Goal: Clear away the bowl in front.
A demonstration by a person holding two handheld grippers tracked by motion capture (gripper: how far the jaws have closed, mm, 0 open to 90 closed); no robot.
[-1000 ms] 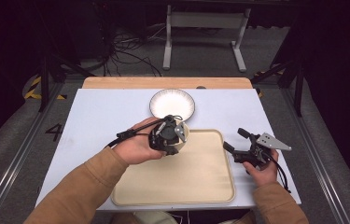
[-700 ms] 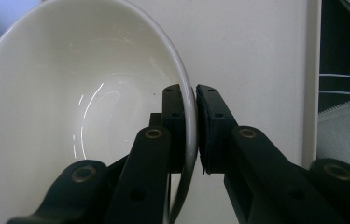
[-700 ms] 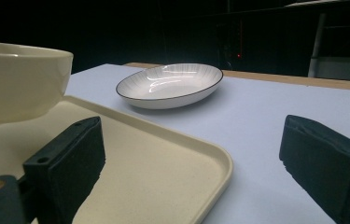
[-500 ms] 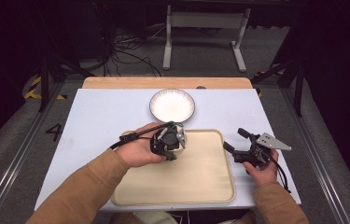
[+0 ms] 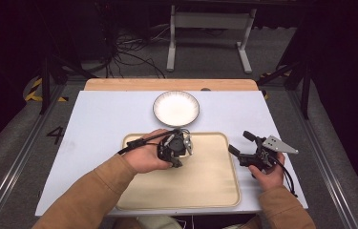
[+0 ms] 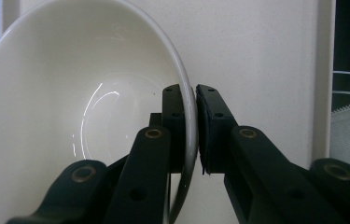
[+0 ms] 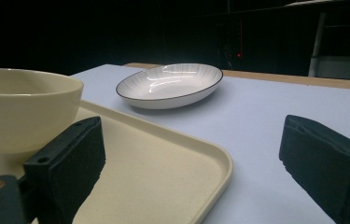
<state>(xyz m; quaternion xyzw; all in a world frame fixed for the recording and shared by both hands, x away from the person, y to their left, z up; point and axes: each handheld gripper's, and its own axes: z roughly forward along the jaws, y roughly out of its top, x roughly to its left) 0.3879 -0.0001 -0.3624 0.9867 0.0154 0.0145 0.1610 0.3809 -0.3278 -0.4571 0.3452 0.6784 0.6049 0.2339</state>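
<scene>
Cream glazed ceramic bowl (image 6: 84, 116) sits over the far left corner of the beige plastic tray (image 5: 215, 186), its rim pinched between the left gripper's (image 6: 189, 121) 2 jaws, 1 inside and 1 outside. It looks rigid, fairly heavy, slick and breakable, so a rim grip may slip; lowering gently seems wise. The right gripper (image 7: 189, 168) hangs beside the tray, jaws apart.

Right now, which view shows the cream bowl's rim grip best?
Left gripper view: the left tongs pinch the glossy cream ceramic bowl at its rim, one pad inside, one outside. Right gripper view shows the bowl's side over the tray. High view hides most of it behind the hand.
</scene>
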